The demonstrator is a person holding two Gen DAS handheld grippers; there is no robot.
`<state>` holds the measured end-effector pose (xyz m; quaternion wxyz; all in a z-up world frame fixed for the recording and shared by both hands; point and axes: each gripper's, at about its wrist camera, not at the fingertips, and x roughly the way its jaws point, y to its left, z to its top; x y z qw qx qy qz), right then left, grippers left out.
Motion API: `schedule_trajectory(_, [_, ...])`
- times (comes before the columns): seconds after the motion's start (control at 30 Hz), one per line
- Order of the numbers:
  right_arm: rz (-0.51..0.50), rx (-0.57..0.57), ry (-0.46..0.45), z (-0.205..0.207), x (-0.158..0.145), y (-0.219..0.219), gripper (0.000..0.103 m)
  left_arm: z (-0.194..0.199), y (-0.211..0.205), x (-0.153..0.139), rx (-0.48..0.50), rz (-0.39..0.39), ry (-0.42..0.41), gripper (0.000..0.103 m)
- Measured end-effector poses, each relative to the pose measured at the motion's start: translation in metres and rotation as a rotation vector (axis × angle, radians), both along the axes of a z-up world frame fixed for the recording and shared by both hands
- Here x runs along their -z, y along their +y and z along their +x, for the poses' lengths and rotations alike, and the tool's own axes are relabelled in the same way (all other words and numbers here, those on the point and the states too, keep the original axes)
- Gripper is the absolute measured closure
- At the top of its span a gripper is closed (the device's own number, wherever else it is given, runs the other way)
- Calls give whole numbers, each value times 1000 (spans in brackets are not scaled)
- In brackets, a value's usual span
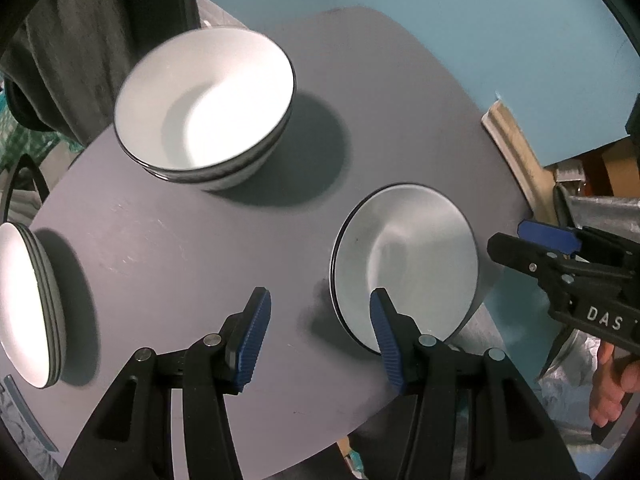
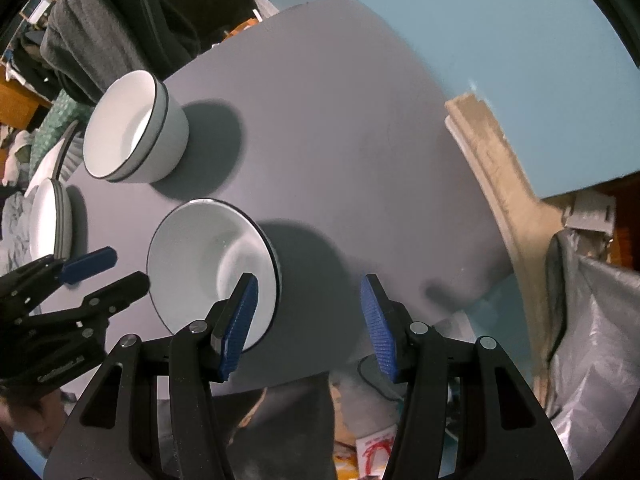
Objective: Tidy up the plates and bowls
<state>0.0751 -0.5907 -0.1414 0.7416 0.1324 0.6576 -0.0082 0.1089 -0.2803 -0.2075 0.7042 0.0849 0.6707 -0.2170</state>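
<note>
A single white bowl with a dark rim (image 1: 404, 260) (image 2: 212, 264) sits near the front of the grey table (image 1: 180, 240). My left gripper (image 1: 320, 300) hangs open above its left rim, one finger over the bowl and one over the table. My right gripper (image 2: 308, 284) is open above the bowl's right rim in the same way. Nothing is gripped. Behind the bowl stand stacked white bowls (image 1: 204, 108) (image 2: 132, 132). A stack of white plates (image 1: 28, 308) (image 2: 50, 220) lies at the table's left. Each gripper shows in the other's view: right gripper (image 1: 508, 236), left gripper (image 2: 124, 270).
A dark grey cloth (image 2: 100, 20) hangs over a chair beyond the table's far left. A silver plastic bag (image 2: 592, 320) and pale wooden trim (image 2: 492, 160) lie off the table's right edge. A hand (image 1: 612, 384) holds the right gripper.
</note>
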Motion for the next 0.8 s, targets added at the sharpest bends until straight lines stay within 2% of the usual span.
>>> schedule_trajectory(0.37, [44, -30, 15, 0, 26, 8, 51, 1, -8, 29, -15, 28, 58, 50])
schedule_trajectory(0.7, [68, -40, 49, 4, 52, 14, 51, -2, -22, 45, -10, 37, 68, 50])
schedule_trajectory(0.8, [74, -42, 55, 4, 56, 15, 59, -2, -24, 47, -20, 33, 71, 50])
